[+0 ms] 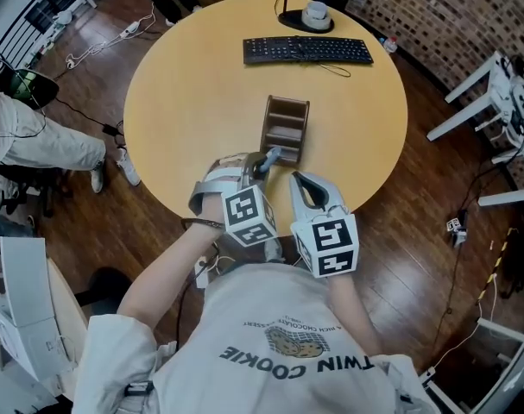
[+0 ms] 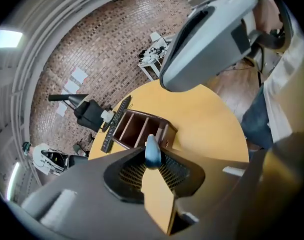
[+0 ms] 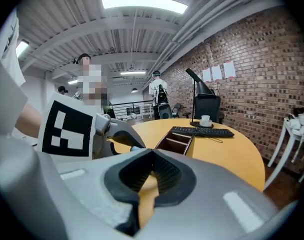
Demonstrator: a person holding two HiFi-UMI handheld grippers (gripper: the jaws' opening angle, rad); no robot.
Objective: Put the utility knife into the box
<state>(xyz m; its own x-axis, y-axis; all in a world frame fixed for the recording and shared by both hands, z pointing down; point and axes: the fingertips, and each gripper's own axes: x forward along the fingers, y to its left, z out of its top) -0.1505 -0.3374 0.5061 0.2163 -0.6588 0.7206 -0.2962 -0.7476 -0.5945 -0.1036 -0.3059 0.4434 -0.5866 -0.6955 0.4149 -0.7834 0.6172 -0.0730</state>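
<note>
A brown wooden box [image 1: 285, 128] with open compartments stands in the middle of the round yellow table [image 1: 184, 102]. My left gripper [image 1: 263, 166] hovers just short of the box's near end, shut on a blue-grey utility knife [image 1: 270, 155] that points toward the box. In the left gripper view the knife's blue end [image 2: 152, 150] sticks out between the pads, with the box [image 2: 139, 129] right behind it. My right gripper [image 1: 301, 182] hangs beside the left one near the table's edge. Its jaws [image 3: 152, 154] are shut with nothing in them, and the box [image 3: 175, 140] lies ahead.
A black keyboard [image 1: 307, 50] lies at the far side of the table, with a white cup [image 1: 314, 14] on a black base behind it. A seated person [image 1: 37, 136] is at the left. White table frames [image 1: 495, 93] stand at the right.
</note>
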